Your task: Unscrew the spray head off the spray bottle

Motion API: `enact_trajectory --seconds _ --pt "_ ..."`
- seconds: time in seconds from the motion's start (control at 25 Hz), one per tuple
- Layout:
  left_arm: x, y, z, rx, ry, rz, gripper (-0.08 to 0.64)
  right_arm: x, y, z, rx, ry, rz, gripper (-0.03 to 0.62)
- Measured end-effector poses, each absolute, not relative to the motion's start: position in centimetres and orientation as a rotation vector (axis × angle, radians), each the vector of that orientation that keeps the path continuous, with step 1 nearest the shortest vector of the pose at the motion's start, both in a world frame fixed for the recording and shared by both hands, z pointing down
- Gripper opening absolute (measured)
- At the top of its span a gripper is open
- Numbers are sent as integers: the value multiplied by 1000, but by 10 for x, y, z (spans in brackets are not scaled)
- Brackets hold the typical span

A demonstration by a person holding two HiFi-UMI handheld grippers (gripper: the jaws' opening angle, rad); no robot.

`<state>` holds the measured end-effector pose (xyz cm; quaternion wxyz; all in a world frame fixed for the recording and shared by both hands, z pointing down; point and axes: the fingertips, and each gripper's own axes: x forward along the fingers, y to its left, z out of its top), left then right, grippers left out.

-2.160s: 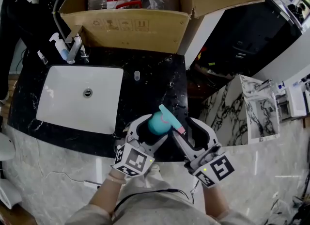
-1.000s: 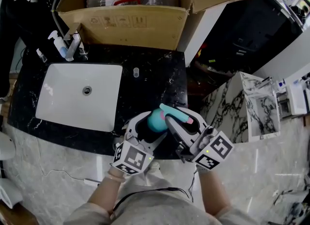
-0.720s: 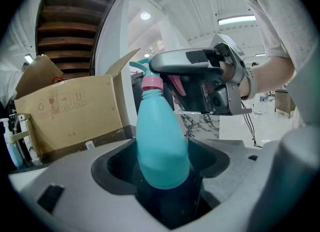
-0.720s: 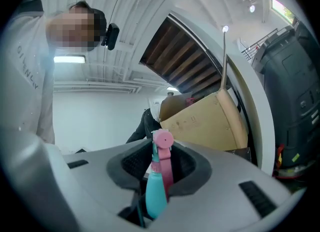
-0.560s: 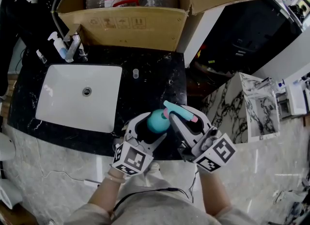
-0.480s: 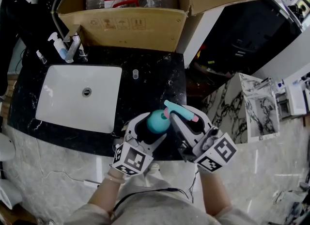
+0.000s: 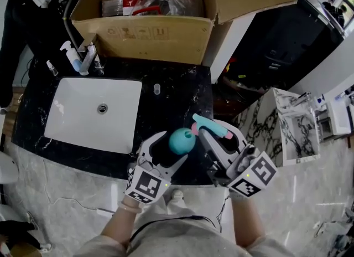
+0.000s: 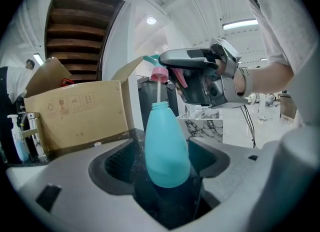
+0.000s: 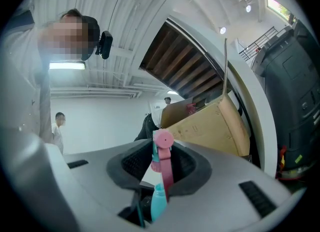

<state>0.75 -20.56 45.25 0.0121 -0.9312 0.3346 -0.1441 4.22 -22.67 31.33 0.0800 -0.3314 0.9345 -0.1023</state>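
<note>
The teal spray bottle point(image 7: 181, 140) stands upright between the jaws of my left gripper point(image 7: 167, 149), which is shut on its body point(image 8: 166, 146). Its neck point(image 8: 162, 105) is open. The spray head point(image 7: 211, 126), teal with pink parts, is off the neck, a little to the right. My right gripper point(image 7: 214, 137) is shut on it. In the left gripper view the head's pink collar point(image 8: 159, 74) hangs above the neck, and a thin dip tube point(image 8: 160, 90) still runs down into the bottle. The right gripper view shows the pink trigger point(image 9: 163, 162) pinched between the jaws of my right gripper point(image 9: 160, 172).
I stand at a black marble counter point(image 7: 177, 92) with a white sink point(image 7: 72, 117) at the left. Behind the sink are a faucet and a pump bottle point(image 7: 73, 57). A large open cardboard box point(image 7: 155, 29) stands at the back. A small clear cap point(image 7: 156, 88) lies on the counter.
The spray head sat against the bottle's top; now it has moved up and to the right in the right gripper. The left gripper still holds the bottle in the same place.
</note>
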Motion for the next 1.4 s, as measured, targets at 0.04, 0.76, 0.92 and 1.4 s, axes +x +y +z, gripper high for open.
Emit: enact_trajectory --seconds 0.04,0.76,0.92,1.4 --pt "6 -205 451 -2900 1051 -446 330 43 -227 311 -991 2794 -302 95" --pt "-29 -194 425 -2846 1247 -372 330 52 -217 276 -981 2784 -194 95" --pt "-36 -191 418 -2827 1278 -362 330 54 -214 268 -978 2779 -174 95" --pt "-61 -183 399 -2725 1448 -299 48 61 -206 250 -960 2752 -122 95"
